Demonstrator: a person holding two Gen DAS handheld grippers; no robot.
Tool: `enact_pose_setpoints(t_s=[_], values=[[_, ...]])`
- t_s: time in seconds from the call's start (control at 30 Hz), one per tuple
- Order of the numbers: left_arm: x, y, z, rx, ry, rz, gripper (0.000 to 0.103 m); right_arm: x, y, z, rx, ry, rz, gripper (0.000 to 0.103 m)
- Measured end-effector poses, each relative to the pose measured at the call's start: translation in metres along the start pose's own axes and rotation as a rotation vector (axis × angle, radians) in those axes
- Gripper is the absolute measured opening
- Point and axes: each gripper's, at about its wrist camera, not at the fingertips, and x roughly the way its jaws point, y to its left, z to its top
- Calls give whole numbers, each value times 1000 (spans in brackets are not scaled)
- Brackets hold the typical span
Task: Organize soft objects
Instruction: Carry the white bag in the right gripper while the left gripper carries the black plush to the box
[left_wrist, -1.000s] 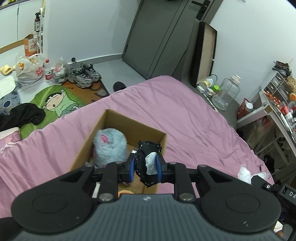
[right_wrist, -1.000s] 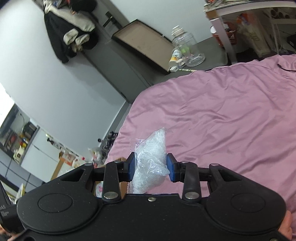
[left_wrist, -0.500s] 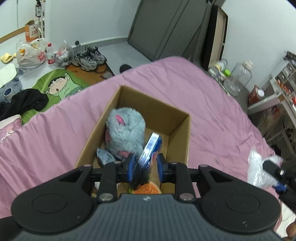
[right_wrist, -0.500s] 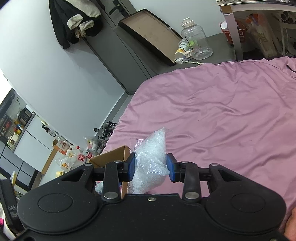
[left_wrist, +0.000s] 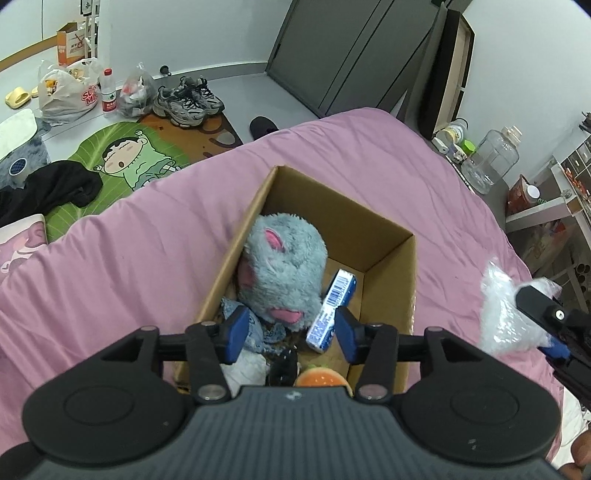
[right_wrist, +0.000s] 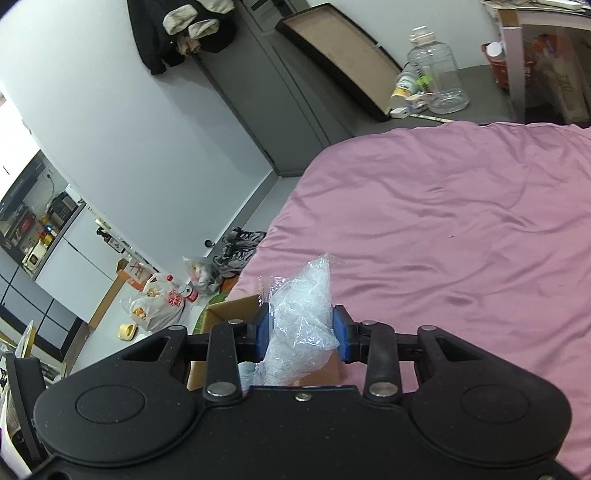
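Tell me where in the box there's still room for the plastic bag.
The far end of the box looks barest: floor between the grey plush, the blue packet and the far wall. The near end is crowded with cloth, a burger toy and the open left gripper. The right gripper holds the bag.

Grey plush toy (left_wrist: 282, 273) – pink ears – brown box (left_wrist: 388, 291), mauve bedspread (left_wrist: 129, 258).

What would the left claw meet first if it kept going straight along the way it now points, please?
Probably the grey plush toy inside the cardboard box, possibly the blue-and-white packet beside it; the open left claw points into the box, and depth is unclear.
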Motion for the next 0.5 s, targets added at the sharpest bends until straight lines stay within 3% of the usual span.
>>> enact_pose_setpoints(t_s=[0.4,0.5], values=[[1,11,7,-19,6,-35,53,35,39,4,-45,-6,-47,35],[0,12,11,-25,3,-37,53,39,47,5,-83,8,-43,45]])
